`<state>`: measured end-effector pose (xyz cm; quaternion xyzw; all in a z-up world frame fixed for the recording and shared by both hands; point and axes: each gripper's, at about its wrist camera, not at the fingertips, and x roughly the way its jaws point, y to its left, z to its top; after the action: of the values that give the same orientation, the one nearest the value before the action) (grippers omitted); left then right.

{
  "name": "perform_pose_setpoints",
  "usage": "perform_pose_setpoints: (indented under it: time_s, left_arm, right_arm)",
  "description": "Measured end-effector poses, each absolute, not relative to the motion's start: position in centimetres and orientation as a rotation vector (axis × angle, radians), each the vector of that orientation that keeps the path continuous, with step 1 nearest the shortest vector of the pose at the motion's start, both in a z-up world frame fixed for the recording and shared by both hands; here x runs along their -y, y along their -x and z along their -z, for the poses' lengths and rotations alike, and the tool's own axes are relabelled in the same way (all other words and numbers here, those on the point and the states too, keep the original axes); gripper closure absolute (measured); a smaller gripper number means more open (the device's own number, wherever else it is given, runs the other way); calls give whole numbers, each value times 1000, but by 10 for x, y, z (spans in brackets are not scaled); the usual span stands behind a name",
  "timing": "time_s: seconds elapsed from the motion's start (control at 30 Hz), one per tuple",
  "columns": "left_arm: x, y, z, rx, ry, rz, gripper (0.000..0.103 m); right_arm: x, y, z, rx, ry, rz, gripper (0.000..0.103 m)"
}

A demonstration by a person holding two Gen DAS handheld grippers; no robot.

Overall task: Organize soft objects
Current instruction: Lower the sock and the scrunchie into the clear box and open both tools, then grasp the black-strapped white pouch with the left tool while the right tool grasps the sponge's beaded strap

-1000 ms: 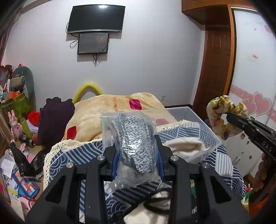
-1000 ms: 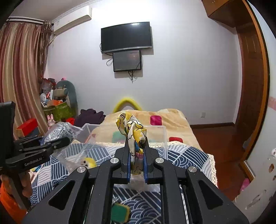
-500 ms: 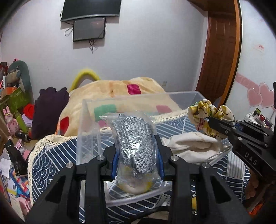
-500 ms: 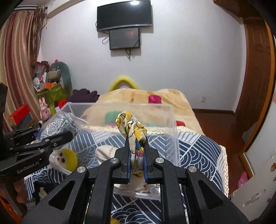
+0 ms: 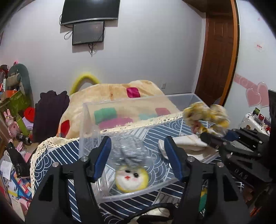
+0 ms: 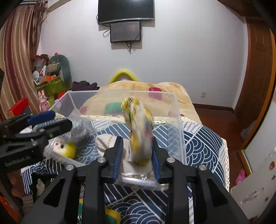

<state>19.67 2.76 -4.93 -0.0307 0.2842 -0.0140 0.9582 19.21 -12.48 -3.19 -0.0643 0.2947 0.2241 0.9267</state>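
A clear plastic bin (image 5: pixel 89 120) (image 6: pixel 179 131) stands on the blue patterned bedspread. My left gripper (image 5: pixel 138 155) is open; the bagged grey knit item (image 5: pixel 131 153) (image 6: pixel 81 131), blurred, drops between its jaws into the bin, above a yellow-and-white plush face (image 5: pixel 132 179) (image 6: pixel 64 148). My right gripper (image 6: pixel 137 151) is open; the yellow floral scrunchie (image 6: pixel 139 131) (image 5: pixel 205 117), blurred, sits loose between its jaws over the bin's near edge. A cream cloth (image 5: pixel 188 143) (image 6: pixel 105 139) lies in the bin.
A beige blanket with coloured patches (image 5: pixel 110 93) lies beyond the bin. A dark garment (image 5: pixel 50 113) and cluttered toys and boxes (image 6: pixel 50 81) are at the left. A wooden door (image 5: pixel 219 51) is at the right. A TV (image 6: pixel 126 10) hangs on the far wall.
Both grippers moved down over the bin and opened. The bagged grey item left the left jaws and falls into the bin; the scrunchie came loose in the right jaws.
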Motion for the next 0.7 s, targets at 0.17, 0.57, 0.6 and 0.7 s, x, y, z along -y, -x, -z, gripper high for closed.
perform_pose_setpoints:
  time_s: [0.17, 0.57, 0.6, 0.7]
  left_arm:
    - [-28, -179, 38, -539, 59, 33, 27]
    - [-25, -128, 24, -460, 21, 8, 3]
    - [-24, -124, 26, -460, 18, 6, 3]
    - [-25, -119, 37, -483, 12, 4, 2]
  right_arm:
    - [130, -182, 28, -592, 137, -456, 48]
    - [141, -153, 9, -511, 147, -450, 32]
    - [143, -149, 6, -498, 139, -453, 31]
    - [144, -142, 4, -479, 124, -466, 30]
